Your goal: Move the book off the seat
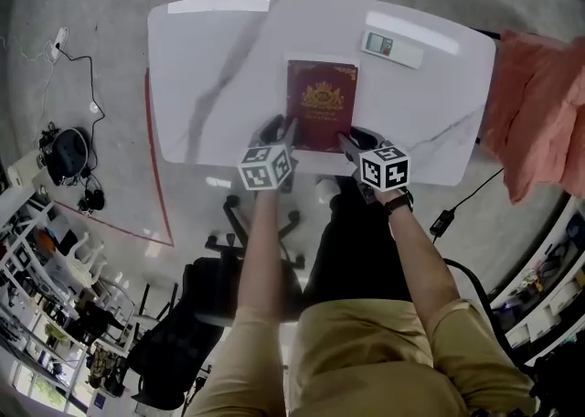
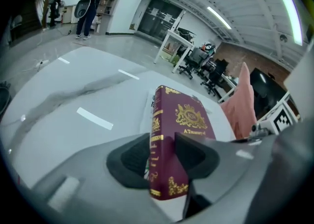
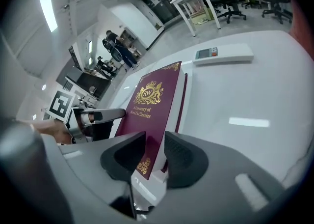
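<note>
On white marbled table (image 1: pixel 210 58), maroon book (image 1: pixel 320 104)

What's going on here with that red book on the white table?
A person is holding a two-jaw gripper in each hand, and both are clamped on a dark red book. The left gripper pinches its near left corner and the right gripper its near right corner. The book is at the near edge of the white table, and a remote lies farther back.
</note>
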A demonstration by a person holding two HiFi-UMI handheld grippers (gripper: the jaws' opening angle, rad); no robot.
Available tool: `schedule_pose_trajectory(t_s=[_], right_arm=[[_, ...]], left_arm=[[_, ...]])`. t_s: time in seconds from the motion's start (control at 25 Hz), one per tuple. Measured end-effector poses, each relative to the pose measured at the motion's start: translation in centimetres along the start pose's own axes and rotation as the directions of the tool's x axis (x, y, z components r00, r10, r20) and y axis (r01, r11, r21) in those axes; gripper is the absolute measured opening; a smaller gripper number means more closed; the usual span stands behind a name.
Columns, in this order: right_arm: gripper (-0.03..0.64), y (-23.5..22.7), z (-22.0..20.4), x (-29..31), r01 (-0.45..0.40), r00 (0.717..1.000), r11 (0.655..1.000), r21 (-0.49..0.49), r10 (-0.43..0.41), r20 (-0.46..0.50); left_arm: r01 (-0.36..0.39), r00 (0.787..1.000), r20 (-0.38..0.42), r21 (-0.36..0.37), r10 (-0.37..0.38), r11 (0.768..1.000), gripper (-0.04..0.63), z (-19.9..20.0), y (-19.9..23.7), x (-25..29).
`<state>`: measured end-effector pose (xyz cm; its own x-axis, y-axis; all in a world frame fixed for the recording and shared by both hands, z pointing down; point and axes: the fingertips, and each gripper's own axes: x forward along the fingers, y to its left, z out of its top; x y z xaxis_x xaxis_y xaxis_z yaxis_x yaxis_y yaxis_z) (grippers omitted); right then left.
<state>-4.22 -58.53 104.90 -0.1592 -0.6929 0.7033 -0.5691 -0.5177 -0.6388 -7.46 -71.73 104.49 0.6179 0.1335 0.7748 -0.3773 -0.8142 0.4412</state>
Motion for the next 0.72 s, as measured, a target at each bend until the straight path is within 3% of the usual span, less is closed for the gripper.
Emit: schedule_pose_trajectory(t_s=[0.2,0.36,0.56,0.72], right_arm=[[0.155,-0.6,2.9,1.1,-0.003,0.999,0.998,-0.058,0.005,0.037],[0.144,3.0,4.1,-5.5,0.025,0.996,0.997,-0.066,-0.02,0.083],[0.137,8.7,10.2,-7.9,0.007,0.98,0.989,-0.149,0.022,0.197],[0.107,14.5,14.2,-14.6,0.054,0.945,0.96,-0.275,0.04,0.325]], left_arm=[[-0.016,1.0,0.017,0.042,0.015,0.999,0.152,0.7,0.7,0.5],[-0.009,0.998,0.056,0.034,0.007,0.999,0.15,1.7,-5.0,-4.9],[-0.008,0.98,0.201,0.054,-0.003,0.998,0.143,8.3,-6.9,-9.3],[-0.001,0.952,0.305,0.115,-0.034,0.993,0.138,13.0,-11.7,-15.1]])
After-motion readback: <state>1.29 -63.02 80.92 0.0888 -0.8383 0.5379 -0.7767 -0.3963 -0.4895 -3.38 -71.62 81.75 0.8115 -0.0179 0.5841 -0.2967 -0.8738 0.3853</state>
